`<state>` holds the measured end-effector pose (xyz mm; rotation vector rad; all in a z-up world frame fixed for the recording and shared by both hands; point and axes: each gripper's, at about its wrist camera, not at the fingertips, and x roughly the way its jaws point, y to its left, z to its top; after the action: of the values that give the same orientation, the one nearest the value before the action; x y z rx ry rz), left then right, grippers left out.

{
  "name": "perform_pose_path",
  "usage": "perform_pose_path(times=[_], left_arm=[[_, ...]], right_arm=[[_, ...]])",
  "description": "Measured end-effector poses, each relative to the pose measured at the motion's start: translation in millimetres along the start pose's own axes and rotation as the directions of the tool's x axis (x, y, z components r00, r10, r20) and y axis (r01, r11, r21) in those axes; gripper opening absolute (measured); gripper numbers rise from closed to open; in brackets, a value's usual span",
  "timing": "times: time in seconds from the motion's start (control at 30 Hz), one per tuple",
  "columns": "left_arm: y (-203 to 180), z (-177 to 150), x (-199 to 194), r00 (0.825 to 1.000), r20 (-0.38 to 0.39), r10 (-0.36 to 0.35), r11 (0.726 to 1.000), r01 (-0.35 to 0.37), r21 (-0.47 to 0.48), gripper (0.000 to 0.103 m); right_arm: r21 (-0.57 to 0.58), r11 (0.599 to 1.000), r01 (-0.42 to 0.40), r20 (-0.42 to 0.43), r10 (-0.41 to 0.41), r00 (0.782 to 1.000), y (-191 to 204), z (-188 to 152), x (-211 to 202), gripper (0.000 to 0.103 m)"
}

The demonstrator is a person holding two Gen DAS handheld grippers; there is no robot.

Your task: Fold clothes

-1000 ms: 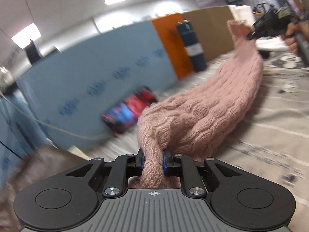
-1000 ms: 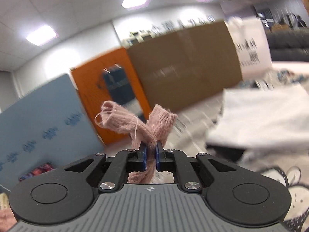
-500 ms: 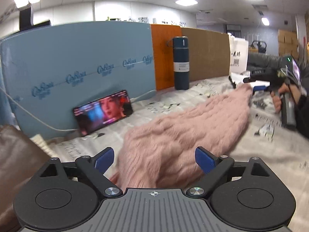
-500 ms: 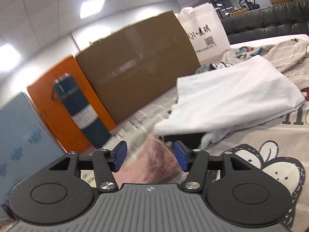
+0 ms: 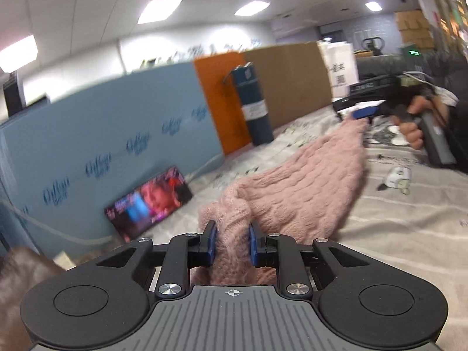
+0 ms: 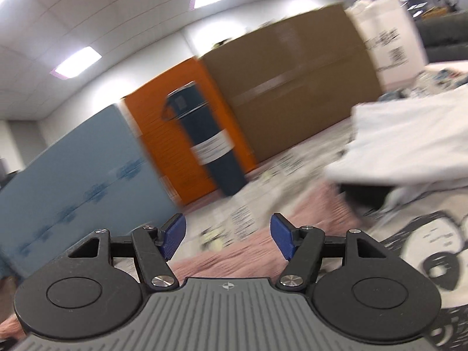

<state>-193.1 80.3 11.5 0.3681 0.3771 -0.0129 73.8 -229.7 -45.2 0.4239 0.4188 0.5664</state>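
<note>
A pink cable-knit sweater (image 5: 307,187) lies stretched across the printed sheet on the table. My left gripper (image 5: 232,241) is shut on a bunched near end of it, with knit between the blue pads. The right gripper shows in the left wrist view (image 5: 362,112) at the sweater's far end, held by a hand. In the right wrist view my right gripper (image 6: 228,238) is open and empty, with blurred pink sweater (image 6: 263,248) lying below and beyond its fingers.
A phone (image 5: 149,201) with a lit screen leans on a blue foam board (image 5: 102,146). A dark blue flask (image 5: 253,108) stands by an orange panel and a brown cardboard wall. A folded white garment (image 6: 409,140) lies at the right. A small white object (image 5: 396,177) lies on the sheet.
Half a second ago my left gripper was open above the sweater; now it is shut on the near end. The right gripper has opened wider and shifted left.
</note>
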Motion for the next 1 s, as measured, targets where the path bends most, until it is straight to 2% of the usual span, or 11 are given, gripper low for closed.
perform_pose_path(times=[0.1, 0.17, 0.33, 0.43, 0.6, 0.67, 0.77, 0.83, 0.87, 0.97, 1.0], left_arm=[[-19, -6, -14, 1.0, 0.022, -0.023, 0.997, 0.021, 0.07, 0.02], [-29, -12, -21, 0.999, 0.031, -0.026, 0.995, 0.023, 0.097, 0.02], [-52, -23, -31, 0.999, 0.042, -0.029, 0.978, 0.02, 0.209, 0.02], [-63, -29, -32, 0.999, 0.028, -0.043, 0.963, 0.034, 0.268, 0.02], [-71, -32, -27, 1.0, 0.004, -0.027, 0.947, 0.024, 0.32, 0.014], [-72, -32, -26, 1.0, 0.002, -0.008, 0.945, 0.007, 0.326, 0.014], [-78, -35, -27, 0.999, 0.001, 0.045, 0.936, -0.042, 0.349, 0.022], [-79, -37, -29, 0.997, -0.006, 0.083, 0.931, -0.075, 0.357, 0.023], [-78, -38, -29, 0.994, -0.009, 0.107, 0.929, -0.097, 0.356, 0.024], [-74, -39, -28, 0.984, -0.021, 0.176, 0.926, -0.159, 0.342, 0.035], [-73, -39, -27, 0.98, -0.031, 0.194, 0.926, -0.173, 0.337, 0.052]], right_arm=[[0.016, 0.996, -0.089, -0.078, 0.09, 0.993, 7, -2, 5, 0.062], [0.048, 0.987, -0.154, -0.141, 0.159, 0.977, 14, -5, 8, 0.062], [0.187, 0.937, -0.295, -0.304, 0.34, 0.89, 40, -20, 17, 0.062], [0.216, 0.923, -0.318, -0.36, 0.378, 0.853, 64, -32, 24, 0.062], [0.237, 0.924, -0.301, -0.395, 0.374, 0.839, 99, -43, 38, 0.061], [0.231, 0.929, -0.291, -0.419, 0.365, 0.832, 111, -47, 45, 0.055], [0.198, 0.94, -0.278, -0.444, 0.339, 0.83, 125, -54, 50, 0.035], [0.178, 0.943, -0.282, -0.455, 0.333, 0.826, 129, -59, 52, 0.015], [0.166, 0.945, -0.283, -0.46, 0.328, 0.825, 131, -62, 53, 0.013], [0.152, 0.942, -0.301, -0.443, 0.337, 0.831, 132, -65, 46, 0.007], [0.155, 0.939, -0.307, -0.432, 0.343, 0.834, 131, -65, 43, 0.007]])
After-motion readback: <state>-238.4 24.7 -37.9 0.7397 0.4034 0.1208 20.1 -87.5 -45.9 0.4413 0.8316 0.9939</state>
